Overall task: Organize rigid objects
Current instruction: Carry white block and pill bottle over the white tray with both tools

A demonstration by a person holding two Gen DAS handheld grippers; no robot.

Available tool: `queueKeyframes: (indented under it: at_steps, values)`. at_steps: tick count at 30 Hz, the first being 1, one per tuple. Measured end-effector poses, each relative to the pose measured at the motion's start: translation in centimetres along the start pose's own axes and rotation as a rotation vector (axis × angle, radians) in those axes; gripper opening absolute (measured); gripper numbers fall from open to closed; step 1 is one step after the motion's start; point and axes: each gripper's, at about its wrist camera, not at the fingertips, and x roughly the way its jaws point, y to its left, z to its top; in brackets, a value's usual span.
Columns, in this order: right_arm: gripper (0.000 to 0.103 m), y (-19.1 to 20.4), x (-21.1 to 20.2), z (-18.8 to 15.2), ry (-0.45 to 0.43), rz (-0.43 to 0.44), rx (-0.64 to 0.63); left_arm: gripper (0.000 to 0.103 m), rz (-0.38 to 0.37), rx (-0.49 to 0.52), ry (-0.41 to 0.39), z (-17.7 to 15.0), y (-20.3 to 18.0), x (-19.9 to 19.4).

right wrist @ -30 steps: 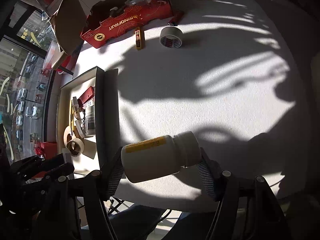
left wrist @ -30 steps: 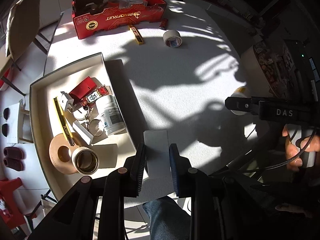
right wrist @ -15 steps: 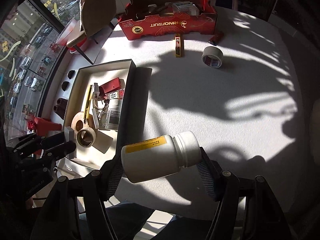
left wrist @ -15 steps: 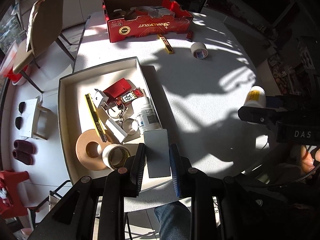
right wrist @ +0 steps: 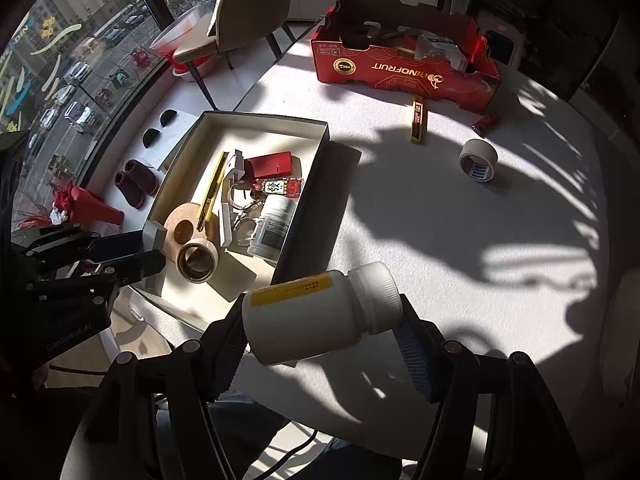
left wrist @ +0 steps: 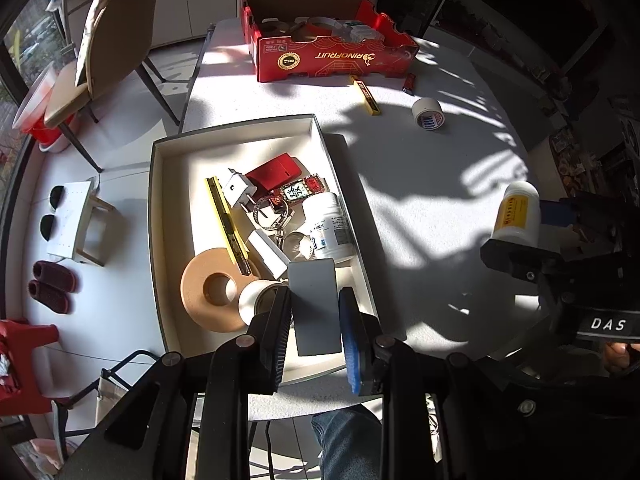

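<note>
My left gripper (left wrist: pixel 315 312) is shut on a flat grey block (left wrist: pixel 314 304) and holds it above the near end of the white tray (left wrist: pixel 158 216). The tray holds a white pill bottle (left wrist: pixel 330 232), tape rolls, a red case, keys and a yellow cutter. My right gripper (right wrist: pixel 320 320) is shut on a white bottle with a yellow label (right wrist: pixel 316 312), held on its side above the table, right of the tray (right wrist: pixel 304 240). That bottle also shows in the left wrist view (left wrist: pixel 516 216).
On the white table lie a tape roll (left wrist: pixel 428 114), a yellow cutter box (left wrist: pixel 365 94) and a small red item (left wrist: pixel 409 82). A red cardboard box (left wrist: pixel 328 52) stands at the far edge. A chair (left wrist: pixel 108 40) stands at the far left.
Both grippers have moved left toward the tray with their loads. The grey block went from the table beside the tray to over the tray's near end.
</note>
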Motion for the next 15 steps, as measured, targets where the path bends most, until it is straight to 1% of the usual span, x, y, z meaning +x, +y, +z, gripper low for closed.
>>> queueKeyframes:
  at_steps: [5, 15]
  values:
    - [0.070, 0.16, -0.18, 0.15, 0.000, -0.008, -0.014, 0.026, -0.003, -0.018, -0.007, 0.05, 0.36, -0.09]
    - [0.070, 0.25, -0.35, 0.32, -0.007, -0.007, -0.026, 0.026, 0.003, -0.023, -0.011, 0.26, 0.40, -0.23]
